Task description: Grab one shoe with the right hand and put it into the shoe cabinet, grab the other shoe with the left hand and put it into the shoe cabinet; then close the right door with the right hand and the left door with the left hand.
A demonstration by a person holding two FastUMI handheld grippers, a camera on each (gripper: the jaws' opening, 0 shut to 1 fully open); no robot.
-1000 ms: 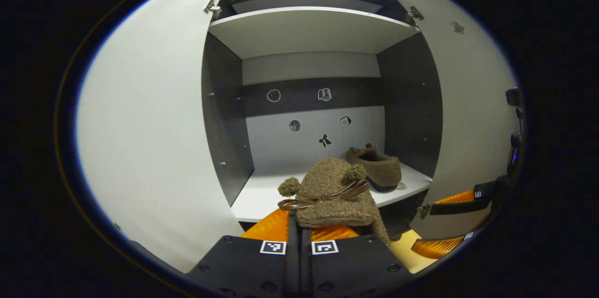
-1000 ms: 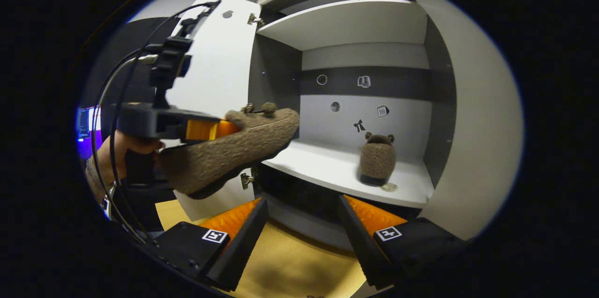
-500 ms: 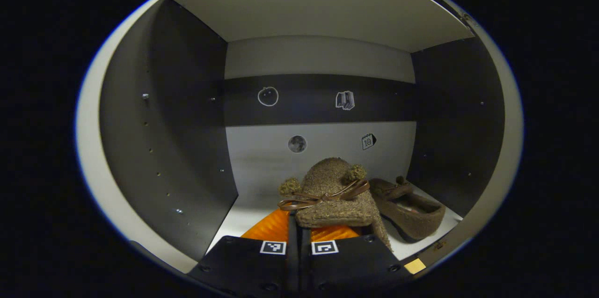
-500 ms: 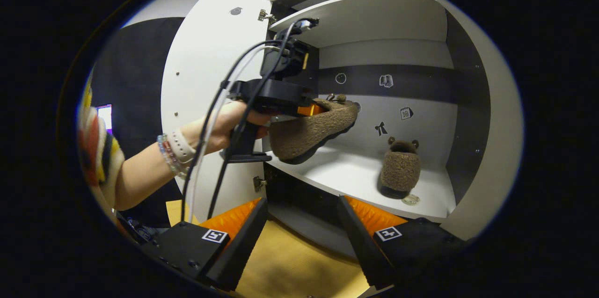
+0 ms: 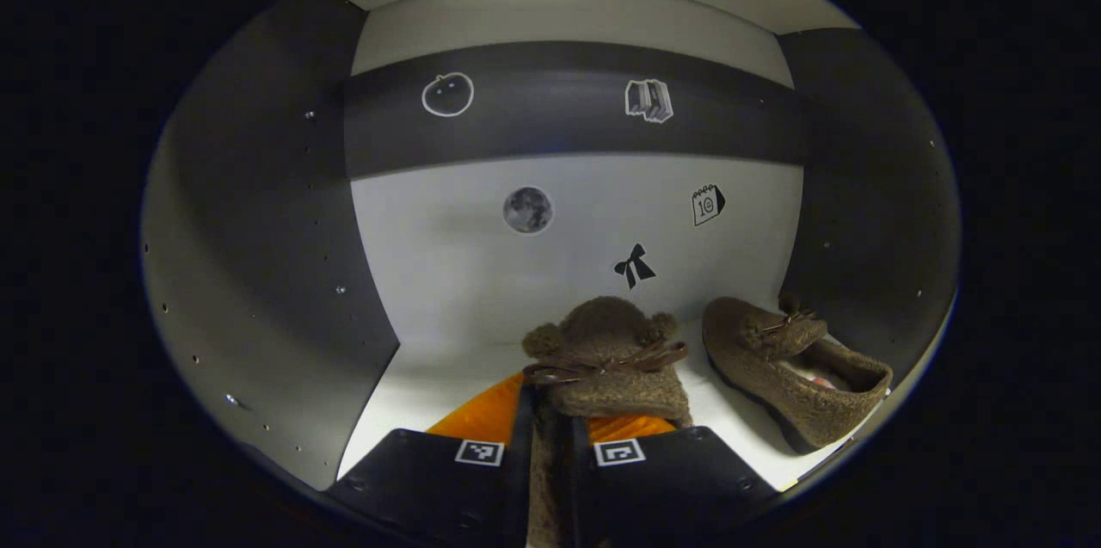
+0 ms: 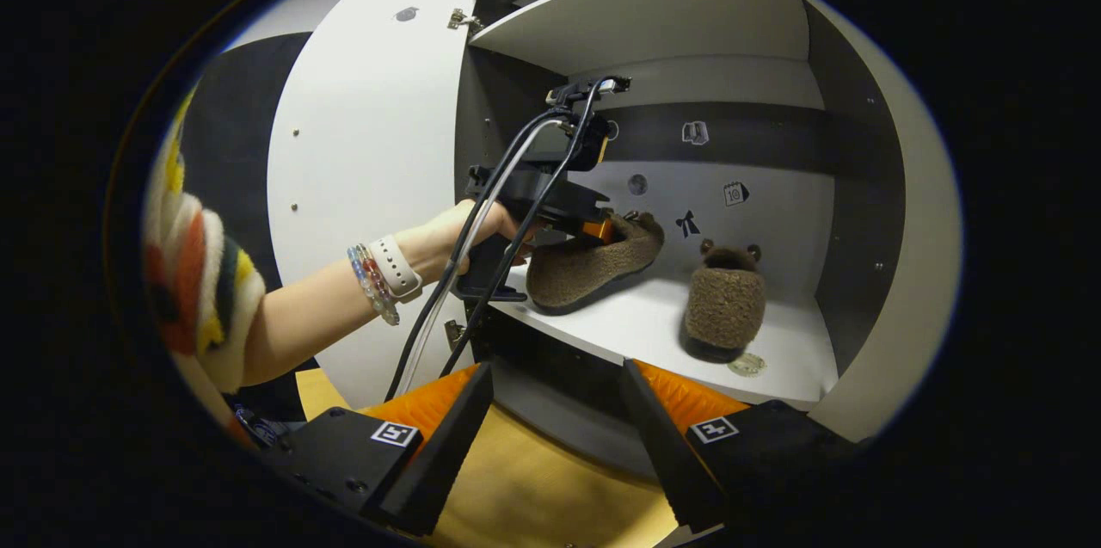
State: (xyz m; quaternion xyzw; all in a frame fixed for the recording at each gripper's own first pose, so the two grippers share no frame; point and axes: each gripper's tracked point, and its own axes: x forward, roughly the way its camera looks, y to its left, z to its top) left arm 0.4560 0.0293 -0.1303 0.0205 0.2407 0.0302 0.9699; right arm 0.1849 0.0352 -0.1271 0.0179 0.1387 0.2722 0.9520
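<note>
The left hand-held gripper [image 5: 548, 432], clamped on the second fuzzy brown slipper [image 5: 606, 367], hovers near the cabinet shelf's [image 5: 430, 380] left front edge. Next it should open and let go. The right hand-held gripper [image 6: 555, 410] gapes empty; first slipper [image 6: 724, 303] sits right.

Held shoe's [image 5: 606, 367] heel hidden btwn left hand-held gripper [image 5: 549, 445] fingers.

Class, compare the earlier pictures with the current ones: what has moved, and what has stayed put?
The left gripper carried its shoe forward into the cabinet, down onto the shelf, still clamped. The other shoe and the open right gripper stayed put.
</note>
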